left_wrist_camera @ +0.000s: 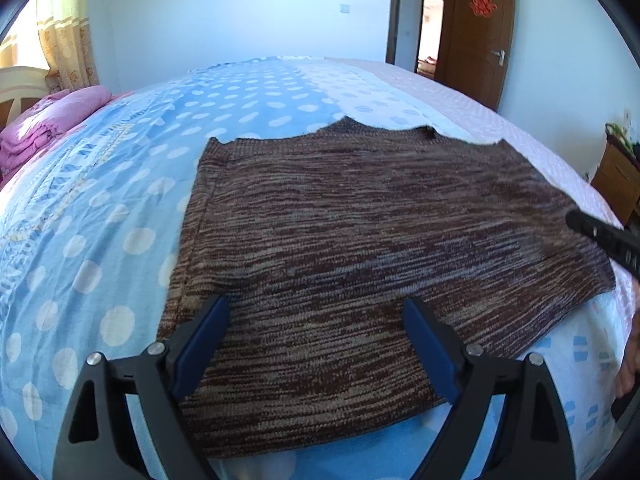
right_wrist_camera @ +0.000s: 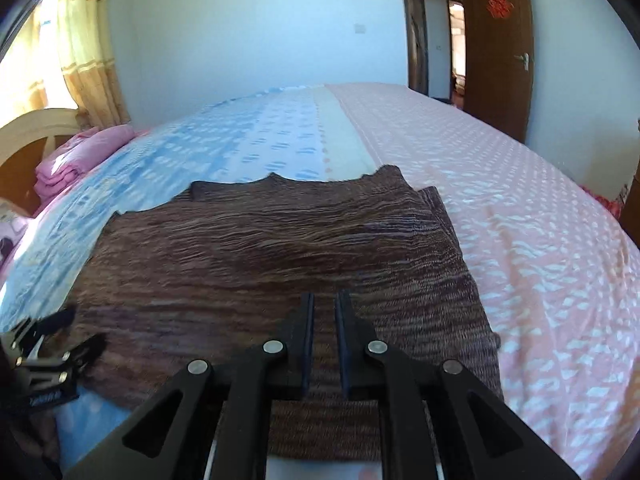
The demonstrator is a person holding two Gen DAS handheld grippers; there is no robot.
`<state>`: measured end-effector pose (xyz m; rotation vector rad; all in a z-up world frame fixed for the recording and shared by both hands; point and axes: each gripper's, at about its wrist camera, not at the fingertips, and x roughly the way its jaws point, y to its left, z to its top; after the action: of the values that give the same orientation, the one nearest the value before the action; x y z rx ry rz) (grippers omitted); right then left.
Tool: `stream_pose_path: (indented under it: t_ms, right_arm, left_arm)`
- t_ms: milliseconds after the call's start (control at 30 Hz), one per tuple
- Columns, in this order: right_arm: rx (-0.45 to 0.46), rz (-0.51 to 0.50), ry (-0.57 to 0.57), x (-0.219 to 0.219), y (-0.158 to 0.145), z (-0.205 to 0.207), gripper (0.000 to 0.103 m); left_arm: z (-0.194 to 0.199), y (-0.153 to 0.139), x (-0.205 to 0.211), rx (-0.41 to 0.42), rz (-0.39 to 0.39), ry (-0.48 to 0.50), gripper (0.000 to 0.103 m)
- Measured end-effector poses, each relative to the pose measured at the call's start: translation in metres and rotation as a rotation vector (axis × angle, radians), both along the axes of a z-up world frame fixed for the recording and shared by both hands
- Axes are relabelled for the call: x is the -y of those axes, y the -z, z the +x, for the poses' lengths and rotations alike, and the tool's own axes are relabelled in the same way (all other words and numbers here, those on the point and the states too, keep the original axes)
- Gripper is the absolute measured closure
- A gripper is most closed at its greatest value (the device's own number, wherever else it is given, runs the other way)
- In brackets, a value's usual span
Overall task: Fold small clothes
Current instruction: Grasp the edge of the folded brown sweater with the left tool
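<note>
A brown knitted sweater [left_wrist_camera: 360,220] lies spread flat on the bed, neckline at the far side. In the right wrist view the sweater [right_wrist_camera: 240,260] has its right part laid over in a second layer. My left gripper [left_wrist_camera: 316,302] hovers over the sweater's near edge, open wide with only flat knit showing between its blue pads. My right gripper [right_wrist_camera: 324,298] is over the sweater's near right part, its jaws almost together with a thin slit and nothing pinched. The right gripper's finger [left_wrist_camera: 600,236] shows at the edge of the left wrist view, and the left gripper [right_wrist_camera: 52,344] at the left of the right wrist view.
The bed has a blue dotted sheet [left_wrist_camera: 100,200] on the left and a pink one [right_wrist_camera: 520,200] on the right. Folded pink bedding [left_wrist_camera: 52,120] lies at the headboard. A brown door [left_wrist_camera: 476,32] stands open behind, a wooden nightstand [left_wrist_camera: 616,176] at right. A person's hand [left_wrist_camera: 628,360] is at the right edge.
</note>
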<state>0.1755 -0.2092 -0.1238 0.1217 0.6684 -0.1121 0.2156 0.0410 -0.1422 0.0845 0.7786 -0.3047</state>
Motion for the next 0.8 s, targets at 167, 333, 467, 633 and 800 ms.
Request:
stream_pose_path:
  t_ms: [167, 333, 467, 633, 800]
  right_arm:
    - [-0.032, -0.004, -0.029, -0.001, 0.027, -0.006, 0.091]
    - [-0.014, 0.027, -0.031, 0.004, 0.026, -0.011, 0.091]
    - [-0.016, 0.022, -0.033, 0.003, 0.027, -0.01, 0.091]
    - [-0.019, 0.014, -0.036, 0.002, 0.028, -0.009, 0.089]
    - [-0.022, 0.001, -0.034, 0.001, 0.029, -0.008, 0.089]
  left_arm:
    - [-0.008, -0.016, -0.04, 0.034, -0.22, -0.118, 0.012]
    - [0.02, -0.022, -0.072, -0.016, -0.334, -0.233, 0.012]
    - [0.049, -0.008, -0.071, -0.108, -0.38, -0.255, 0.014]
    - [0.055, 0.005, -0.051, -0.164, -0.397, -0.261, 0.018]
    - [0.049, 0.003, -0.056, -0.18, -0.431, -0.269, 0.036]
